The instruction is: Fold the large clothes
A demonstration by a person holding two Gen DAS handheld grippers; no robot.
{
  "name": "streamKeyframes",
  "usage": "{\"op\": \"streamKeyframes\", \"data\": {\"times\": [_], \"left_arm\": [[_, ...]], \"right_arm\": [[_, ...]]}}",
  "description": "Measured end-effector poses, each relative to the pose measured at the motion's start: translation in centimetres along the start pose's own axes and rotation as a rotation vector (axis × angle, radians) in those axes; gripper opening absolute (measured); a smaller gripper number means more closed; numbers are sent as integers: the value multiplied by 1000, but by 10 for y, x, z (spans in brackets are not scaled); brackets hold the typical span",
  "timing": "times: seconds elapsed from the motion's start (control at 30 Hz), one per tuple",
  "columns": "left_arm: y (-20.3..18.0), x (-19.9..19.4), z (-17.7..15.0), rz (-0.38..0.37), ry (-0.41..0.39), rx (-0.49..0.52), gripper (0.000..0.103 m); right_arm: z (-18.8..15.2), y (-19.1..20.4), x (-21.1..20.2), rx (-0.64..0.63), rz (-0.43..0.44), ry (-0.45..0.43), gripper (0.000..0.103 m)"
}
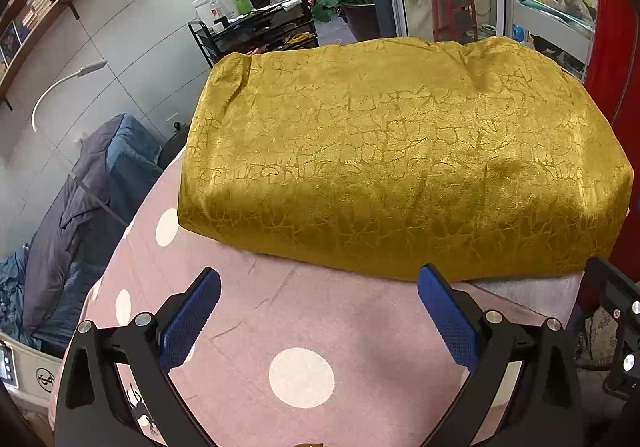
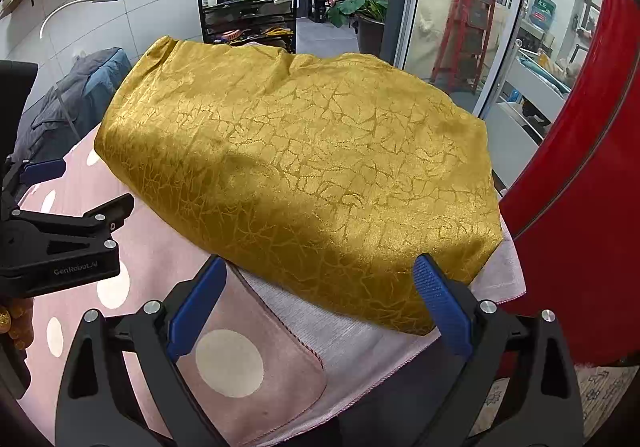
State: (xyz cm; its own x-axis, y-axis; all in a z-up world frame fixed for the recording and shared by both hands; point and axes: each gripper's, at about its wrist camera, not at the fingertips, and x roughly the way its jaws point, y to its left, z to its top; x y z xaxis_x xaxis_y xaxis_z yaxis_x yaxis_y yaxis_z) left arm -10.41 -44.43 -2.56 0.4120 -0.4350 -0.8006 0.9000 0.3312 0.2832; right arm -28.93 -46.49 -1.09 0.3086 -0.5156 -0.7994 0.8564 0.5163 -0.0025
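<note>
A large gold cloth with a crackle pattern lies folded into a thick rectangular block on a pink cover with white dots. It also shows in the right wrist view. My left gripper is open and empty, just short of the cloth's near edge. My right gripper is open and empty, its fingertips at the cloth's near edge. The left gripper's body shows at the left of the right wrist view.
A black cart with bottles stands behind the table. Grey and blue bedding lies at the left. A red surface rises at the right. A glass door and a potted plant are behind.
</note>
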Motion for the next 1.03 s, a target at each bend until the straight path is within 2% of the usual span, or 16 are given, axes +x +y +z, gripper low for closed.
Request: {"op": "streamKeyframes", "data": {"times": [0.5, 0.67, 0.8, 1.03], "left_arm": [[3, -1, 0, -17, -8, -28, 97], [7, -4, 1, -54, -21, -64, 97], [7, 0, 2, -41, 8, -65, 97], [4, -4, 1, -39, 2, -63, 97]], "right_arm": [[-1, -2, 0, 5, -2, -1, 93], [-1, -3, -1, 5, -1, -3, 93], [-1, -3, -1, 4, -2, 0, 93], [-2, -3, 0, 5, 2, 2, 93]]}}
